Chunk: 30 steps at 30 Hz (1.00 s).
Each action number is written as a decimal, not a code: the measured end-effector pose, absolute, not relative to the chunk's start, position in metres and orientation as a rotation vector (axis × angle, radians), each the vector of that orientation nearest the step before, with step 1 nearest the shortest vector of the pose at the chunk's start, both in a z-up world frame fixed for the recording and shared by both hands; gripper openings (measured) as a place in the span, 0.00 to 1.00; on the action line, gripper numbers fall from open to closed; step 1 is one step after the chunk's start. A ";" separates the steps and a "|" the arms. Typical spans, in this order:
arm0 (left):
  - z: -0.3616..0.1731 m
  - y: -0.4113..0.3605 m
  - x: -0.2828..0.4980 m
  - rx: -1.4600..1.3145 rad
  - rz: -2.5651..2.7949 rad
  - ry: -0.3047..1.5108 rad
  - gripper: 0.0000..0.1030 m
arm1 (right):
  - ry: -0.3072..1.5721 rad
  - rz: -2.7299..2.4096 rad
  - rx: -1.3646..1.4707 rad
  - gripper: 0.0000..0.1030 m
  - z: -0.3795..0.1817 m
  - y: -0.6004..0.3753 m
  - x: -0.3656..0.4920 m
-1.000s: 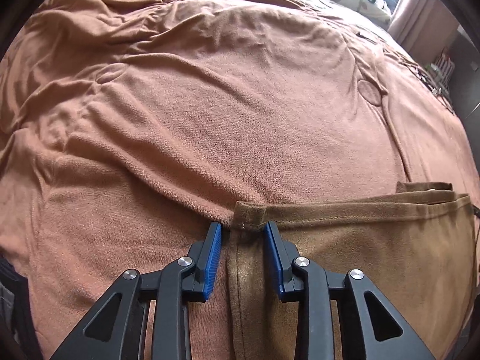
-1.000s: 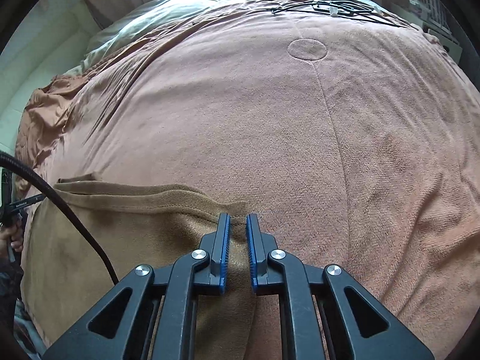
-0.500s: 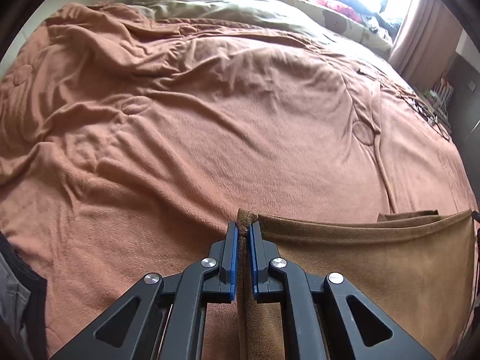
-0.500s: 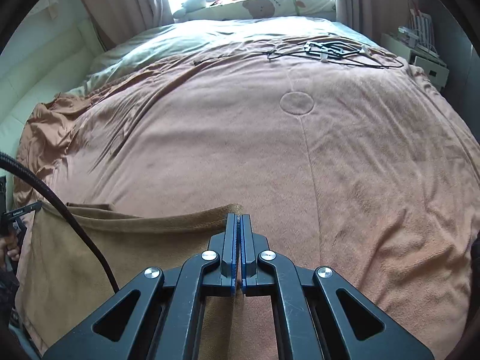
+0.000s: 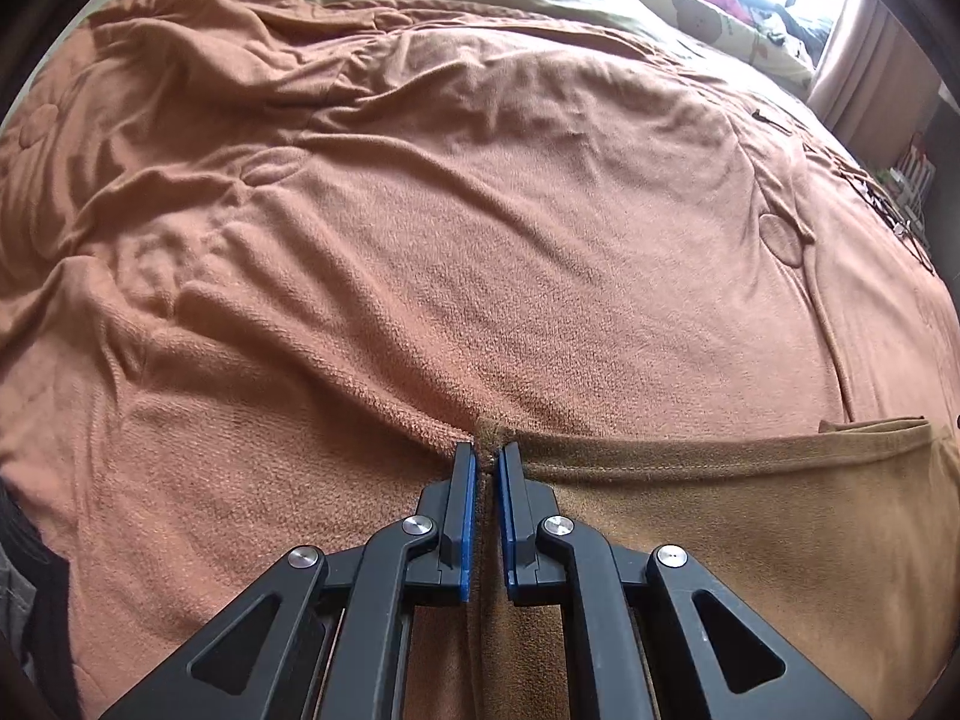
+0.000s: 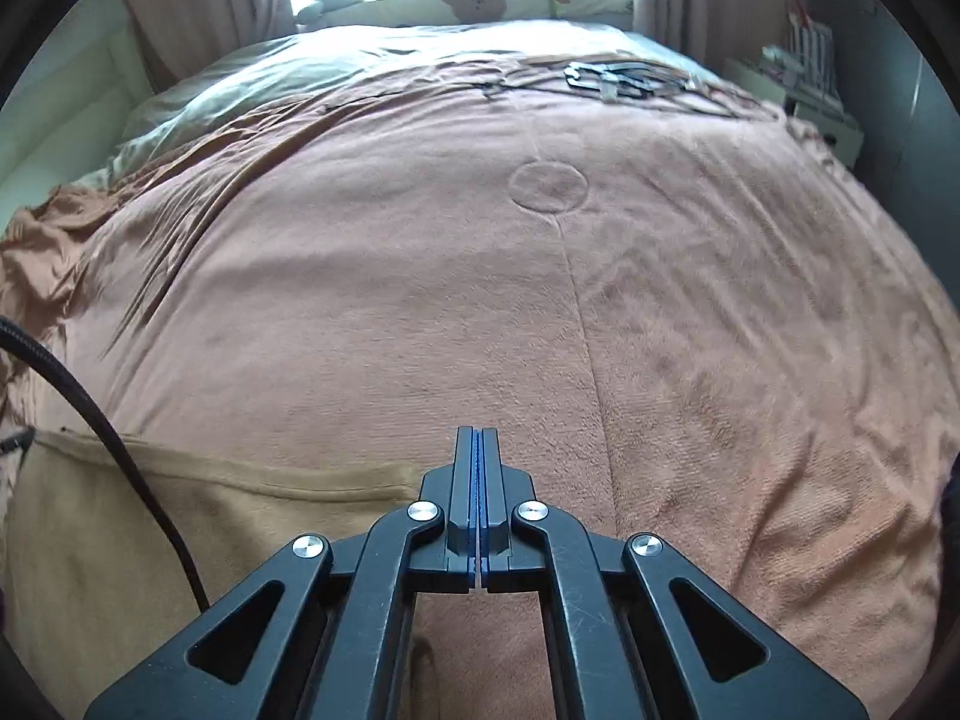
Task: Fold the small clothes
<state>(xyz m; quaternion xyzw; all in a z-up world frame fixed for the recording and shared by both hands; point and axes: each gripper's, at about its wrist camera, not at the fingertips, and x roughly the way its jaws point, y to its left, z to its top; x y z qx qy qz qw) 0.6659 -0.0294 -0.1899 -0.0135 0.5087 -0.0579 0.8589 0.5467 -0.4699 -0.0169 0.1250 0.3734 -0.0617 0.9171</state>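
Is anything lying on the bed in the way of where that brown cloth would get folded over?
Nothing visible. Both grippers, left and right, already pinch the brown cloth at its far corners. Ahead lies bare orange blanket; the black cables sit far off near the pillows.

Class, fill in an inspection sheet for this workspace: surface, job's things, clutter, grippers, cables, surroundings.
Surface: bed with a wrinkled orange-brown blanket.
Job's things: tan garment lying flat at the near edge.
Clutter: dark hangers at the far end.
Grippers: left gripper nearly shut on the garment's corner; right gripper shut at its other corner.
Cables: black cable across the garment.
Surroundings: window, curtains, soft toys.
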 end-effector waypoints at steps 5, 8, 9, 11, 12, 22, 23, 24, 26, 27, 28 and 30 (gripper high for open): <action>-0.183 -0.028 0.664 -0.045 -0.129 1.093 0.18 | 0.766 -0.051 0.351 0.00 -0.013 -0.477 0.537; -0.175 -0.024 0.657 -0.063 -0.131 1.094 0.35 | 0.775 -0.018 0.335 0.00 -0.008 -0.472 0.527; -0.172 -0.023 0.653 -0.069 -0.134 1.090 0.38 | 0.780 -0.007 0.332 0.01 -0.006 -0.468 0.522; -0.165 -0.023 0.643 -0.070 -0.143 1.080 0.43 | 0.789 0.011 0.329 0.26 -0.003 -0.468 0.517; -0.161 -0.024 0.638 -0.067 -0.148 1.077 0.44 | 0.784 0.021 0.323 0.53 -0.001 -0.466 0.513; -0.145 -0.033 0.583 -0.055 -0.205 1.081 0.44 | 0.879 0.032 0.249 0.66 -0.013 -0.454 0.501; -0.144 -0.033 0.577 -0.061 -0.207 1.082 0.44 | 0.894 0.019 0.237 0.66 -0.017 -0.453 0.505; -0.144 -0.032 0.572 -0.069 -0.207 1.084 0.44 | 0.901 0.005 0.228 0.66 -0.019 -0.451 0.509; -0.146 -0.030 0.563 -0.083 -0.203 1.091 0.44 | 0.915 -0.034 0.218 0.66 -0.024 -0.450 0.518; -0.148 -0.029 0.559 -0.087 -0.198 1.098 0.44 | 0.925 -0.058 0.219 0.66 -0.027 -0.453 0.523; -0.150 -0.028 0.555 -0.090 -0.193 1.104 0.44 | 0.928 -0.074 0.221 0.66 -0.028 -0.452 0.525; -0.155 -0.026 0.548 -0.098 -0.180 1.121 0.44 | 0.927 -0.115 0.209 0.65 -0.029 -0.453 0.527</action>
